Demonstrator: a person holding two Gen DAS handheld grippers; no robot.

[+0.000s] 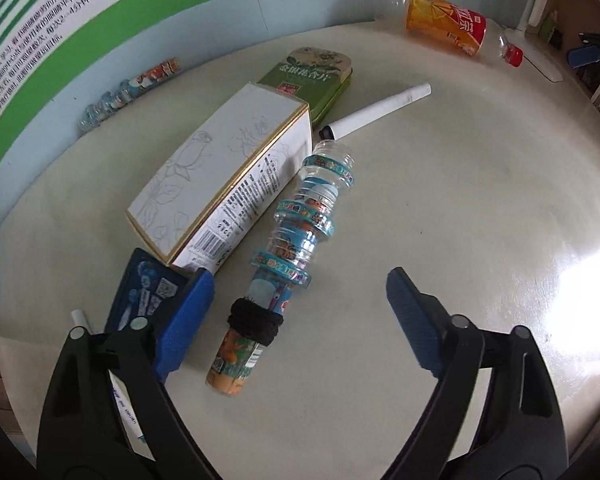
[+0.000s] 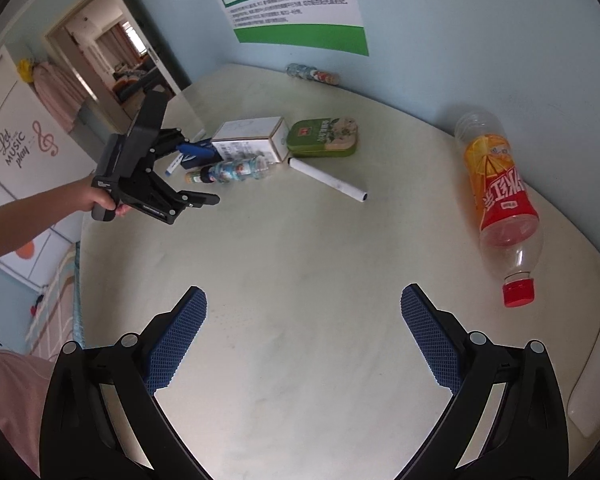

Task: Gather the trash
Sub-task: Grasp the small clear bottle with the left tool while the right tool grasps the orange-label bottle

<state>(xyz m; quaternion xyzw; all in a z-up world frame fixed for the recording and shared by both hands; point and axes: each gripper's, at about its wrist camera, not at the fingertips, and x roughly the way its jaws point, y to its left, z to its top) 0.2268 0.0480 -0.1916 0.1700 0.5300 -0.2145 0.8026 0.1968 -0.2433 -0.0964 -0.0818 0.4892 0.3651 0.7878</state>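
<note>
A crushed clear bottle with a blue-orange label [image 1: 296, 240] lies on the cream table [image 1: 440, 208], its base end near my left gripper [image 1: 300, 312], which is open around that end without touching it. It also shows in the right wrist view [image 2: 236, 170]. A white carton [image 1: 224, 184], a green tin [image 1: 312, 76] and a white marker [image 1: 380, 114] lie beyond. An empty orange-labelled bottle with a red cap [image 2: 500, 200] lies at the right. My right gripper [image 2: 304, 332] is open and empty above bare table.
A dark blue packet [image 1: 148, 292] and a pen [image 1: 120, 392] lie under the left finger. Another small crushed bottle [image 2: 312, 73] lies against the blue wall. A white lamp base [image 2: 596, 380] sits at the table's right edge. The left gripper [image 2: 192, 176] shows in the right wrist view.
</note>
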